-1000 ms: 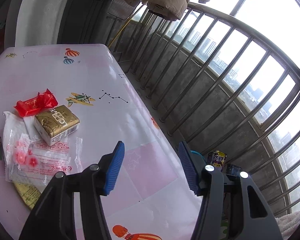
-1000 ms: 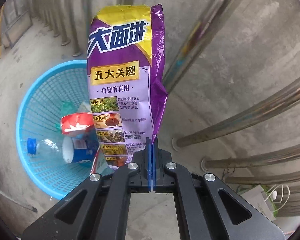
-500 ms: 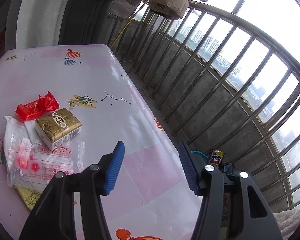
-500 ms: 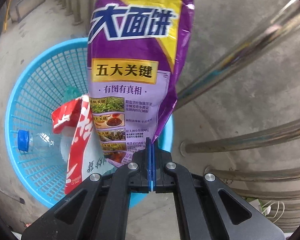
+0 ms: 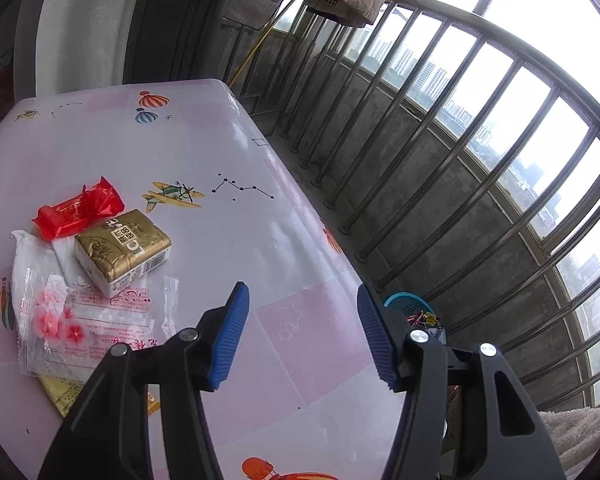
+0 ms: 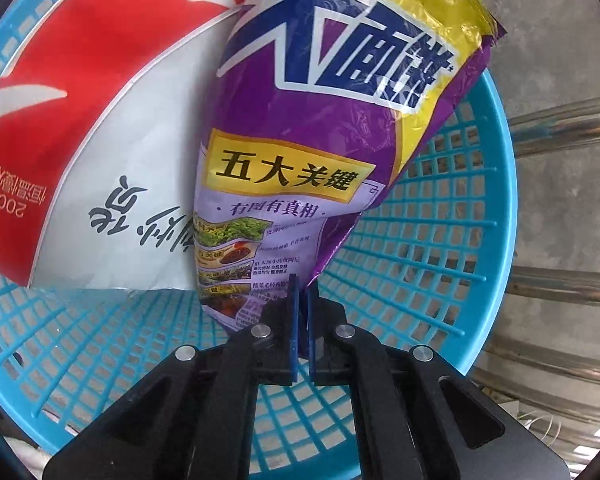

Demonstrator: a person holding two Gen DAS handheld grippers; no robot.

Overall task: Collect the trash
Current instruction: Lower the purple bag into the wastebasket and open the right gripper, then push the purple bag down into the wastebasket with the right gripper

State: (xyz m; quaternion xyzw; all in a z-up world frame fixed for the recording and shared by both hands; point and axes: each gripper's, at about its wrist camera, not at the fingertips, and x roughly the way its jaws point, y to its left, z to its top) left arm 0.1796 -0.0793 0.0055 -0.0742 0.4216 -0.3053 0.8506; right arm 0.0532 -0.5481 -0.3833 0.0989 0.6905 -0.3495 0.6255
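My right tongs [image 6: 303, 286] point steeply down into the blue basket [image 6: 440, 208], the landmark for this report. Their jaws are just starting to part, with a thin gap showing between the pads, and the bottom corner of the purple noodle bag [image 6: 320, 128] sits in that gap. I judge the bag is held low over the basket so that it falls inside and not onto the concrete floor. It leans against a red and white bag [image 6: 80, 100] already in the basket.

My left tongs [image 5: 302, 332] stand about half open with nothing between the pads, over the near corner of the table [image 5: 228, 152], which stands beside the basket. They appear parked there, ready for the next piece. The trash left to collect lies on the table, well apart from the basket: a red wrapper [image 5: 78, 212], a gold packet [image 5: 122, 250], a clear printed bag [image 5: 88, 320] and a yellow packet [image 5: 60, 392] partly under it.

Hidden or unclear: the two bags cover most of the basket's contents. From the left view only a sliver of the basket rim shows, behind the tongs.
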